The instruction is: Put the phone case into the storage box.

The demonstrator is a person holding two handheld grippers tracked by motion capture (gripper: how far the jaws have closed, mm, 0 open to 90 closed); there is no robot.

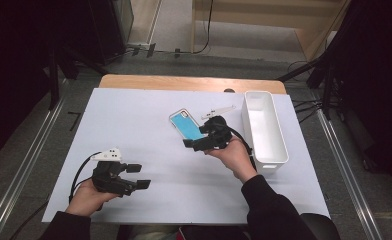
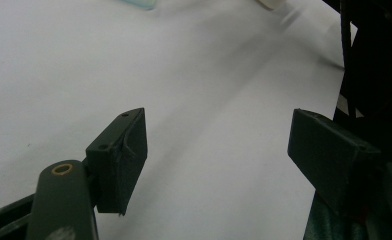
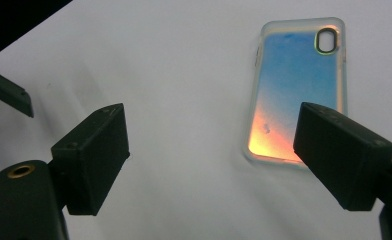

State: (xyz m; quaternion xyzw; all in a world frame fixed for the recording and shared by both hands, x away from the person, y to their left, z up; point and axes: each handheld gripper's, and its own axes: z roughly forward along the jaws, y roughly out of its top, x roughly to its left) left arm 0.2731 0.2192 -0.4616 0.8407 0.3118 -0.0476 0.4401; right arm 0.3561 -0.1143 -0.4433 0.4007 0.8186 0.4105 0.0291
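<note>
The right claw (image 1: 190,144) hovers low over the white tabletop (image 1: 134,130) with its two black jaws standing wide apart and nothing between them. Just in front of it lies the thing it reaches for, a clear plastic phone case with a blue-to-orange shimmering back (image 3: 296,90), flat on the tabletop, near the middle and a little to the left of the long white plastic bin (image 1: 265,127). In the right gripper view the case sits off to one side: one jaw stands in front of its lower corner, the other is well apart over bare tabletop. The left claw (image 1: 138,176) rests near the front edge, also with its jaws apart and holding nothing. I think the main risk comes from this offset. If the right claw goes down as it is now, one jaw may land on top of the case instead of beside it and push it away across the smooth surface. The case is also thin and lies flat, so the pads may slip over its rounded edge and close on air. A small white flat part (image 1: 219,110) lies near and could be knocked.
</note>
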